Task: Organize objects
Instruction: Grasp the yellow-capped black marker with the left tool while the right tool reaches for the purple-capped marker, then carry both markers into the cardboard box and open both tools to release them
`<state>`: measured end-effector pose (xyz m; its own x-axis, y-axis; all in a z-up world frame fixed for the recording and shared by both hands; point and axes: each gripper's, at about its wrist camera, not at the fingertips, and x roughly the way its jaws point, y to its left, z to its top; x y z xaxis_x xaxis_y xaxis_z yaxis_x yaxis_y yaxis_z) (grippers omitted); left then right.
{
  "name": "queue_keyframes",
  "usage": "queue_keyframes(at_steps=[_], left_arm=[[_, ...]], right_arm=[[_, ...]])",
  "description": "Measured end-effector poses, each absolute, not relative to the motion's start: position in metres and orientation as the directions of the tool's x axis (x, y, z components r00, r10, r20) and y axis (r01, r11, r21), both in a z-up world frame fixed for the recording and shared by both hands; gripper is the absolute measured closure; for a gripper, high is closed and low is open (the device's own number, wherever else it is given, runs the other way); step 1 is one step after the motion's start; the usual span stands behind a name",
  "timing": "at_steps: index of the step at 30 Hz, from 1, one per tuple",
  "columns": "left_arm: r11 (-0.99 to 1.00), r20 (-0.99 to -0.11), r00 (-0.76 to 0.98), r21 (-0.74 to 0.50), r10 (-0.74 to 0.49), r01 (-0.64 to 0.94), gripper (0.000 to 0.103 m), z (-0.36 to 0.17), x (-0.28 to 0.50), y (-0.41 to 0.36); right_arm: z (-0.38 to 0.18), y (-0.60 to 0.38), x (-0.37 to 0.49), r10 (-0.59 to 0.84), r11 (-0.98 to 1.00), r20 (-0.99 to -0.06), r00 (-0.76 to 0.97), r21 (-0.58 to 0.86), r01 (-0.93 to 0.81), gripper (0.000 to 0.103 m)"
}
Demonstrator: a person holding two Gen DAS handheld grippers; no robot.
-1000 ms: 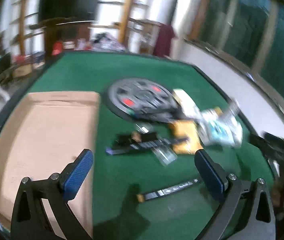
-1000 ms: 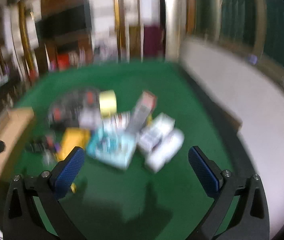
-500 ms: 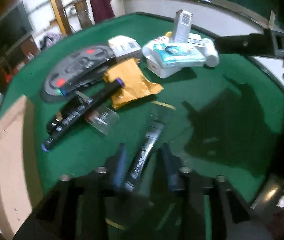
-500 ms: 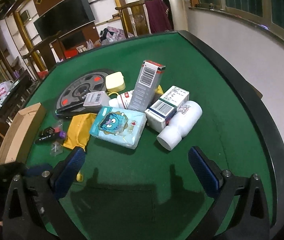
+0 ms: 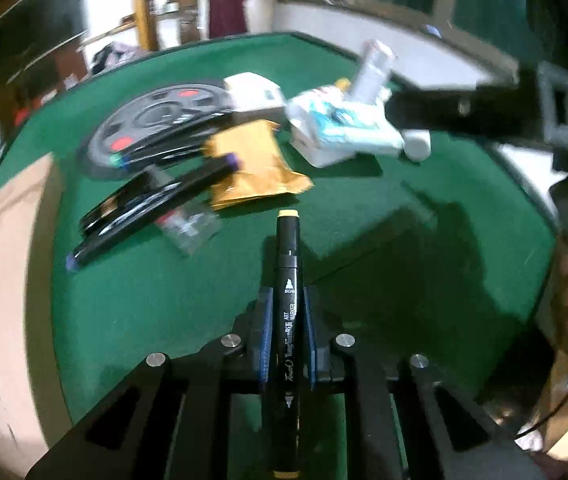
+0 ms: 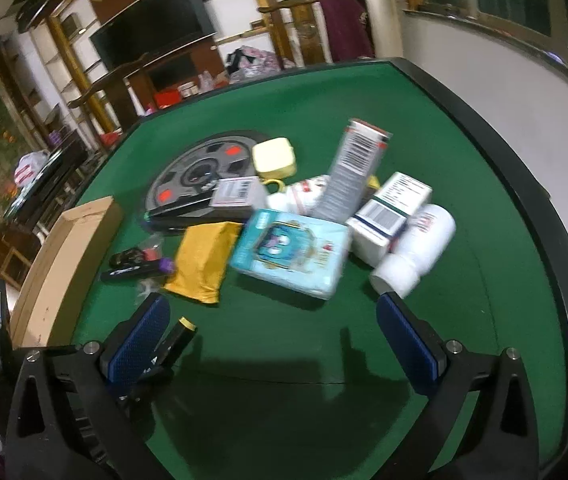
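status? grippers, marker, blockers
Left gripper shut on black marker. Right gripper open, empty. Cardboard box left of it, path unobstructed.

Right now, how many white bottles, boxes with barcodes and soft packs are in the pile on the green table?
White plastic bottles: 2, the large white bottle and the smaller red-printed bottle
Barcoded boxes: 3, the tall grey carton, the white-and-blue box, the small flat grey box
Soft packs: 2, the light-blue tissue pack and the yellow padded pouch
Total: 7
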<state>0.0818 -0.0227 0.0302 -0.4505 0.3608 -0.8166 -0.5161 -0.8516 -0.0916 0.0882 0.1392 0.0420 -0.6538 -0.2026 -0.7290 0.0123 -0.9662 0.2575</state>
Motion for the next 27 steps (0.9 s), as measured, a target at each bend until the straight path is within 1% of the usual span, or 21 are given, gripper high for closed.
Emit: queue_keyframes(at_steps=[2,6,8,12,15,17,18,19,20,21,22,24,27], left_arm=[[-0.865,-0.792,-0.467,-0.146,0.393,-0.480,0.091,0.040,0.086,-0.045],[-0.884,-0.722,-0.536,-0.231,0.436,-0.407,0.091,0.066,0.102,-0.097],[-0.885,-0.691,-0.565,-0.264,0.451,-0.383,0.091,0.077,0.110,-0.121],[-0.895,-0.653,-0.614,-0.293,0.443,-0.335,0.091,0.089,0.118,-0.158],[-0.898,-0.639,-0.632,-0.317,0.439,-0.304,0.091,0.090,0.120,-0.176],[-0.898,-0.631,-0.639,-0.334,0.440,-0.288,0.091,0.089,0.120,-0.186],[-0.896,-0.625,-0.644,-0.341,0.442,-0.284,0.091,0.089,0.120,-0.190],[-0.894,-0.618,-0.647,-0.348,0.446,-0.283,0.091,0.089,0.121,-0.193],[-0.891,-0.609,-0.653,-0.354,0.451,-0.285,0.091,0.089,0.120,-0.196],[-0.887,-0.597,-0.659,-0.361,0.458,-0.289,0.091,0.090,0.122,-0.199],[-0.882,-0.589,-0.661,-0.367,0.465,-0.295,0.091,0.090,0.122,-0.201],[-0.872,-0.573,-0.662,-0.379,0.483,-0.309,0.091,0.090,0.122,-0.203],[-0.860,-0.558,-0.659,-0.392,0.504,-0.326,0.091,0.088,0.120,-0.204]], right_arm=[[0.044,0.130,0.083,-0.230,-0.964,-0.730,-0.644,0.264,0.045,0.000],[0.042,0.099,0.056,-0.345,-0.936,-0.741,-0.577,0.317,0.153,0.000],[0.040,0.078,0.043,-0.360,-0.933,-0.753,-0.551,0.301,0.199,0.000],[0.038,0.025,0.025,-0.372,-0.914,-0.774,-0.513,0.207,0.350,0.000],[0.031,-0.014,0.016,-0.317,-0.889,-0.803,-0.505,0.065,0.454,0.001],[0.025,-0.028,0.011,-0.276,-0.871,-0.823,-0.496,-0.004,0.492,0.011],[0.019,-0.037,0.009,-0.238,-0.861,-0.838,-0.491,-0.052,0.506,0.026],[0.016,-0.042,0.008,-0.214,-0.854,-0.847,-0.486,-0.079,0.514,0.047],[0.013,-0.046,0.007,-0.196,-0.848,-0.857,-0.477,-0.096,0.522,0.058],[0.010,-0.049,0.006,-0.182,-0.842,-0.867,-0.464,-0.106,0.529,0.070],[0.009,-0.050,0.007,-0.179,-0.839,-0.871,-0.458,-0.108,0.534,0.074],[0.007,-0.055,0.011,-0.184,-0.825,-0.880,-0.438,-0.103,0.555,0.076],[0.002,-0.065,0.014,-0.175,-0.804,-0.888,-0.424,-0.120,0.583,0.076]])
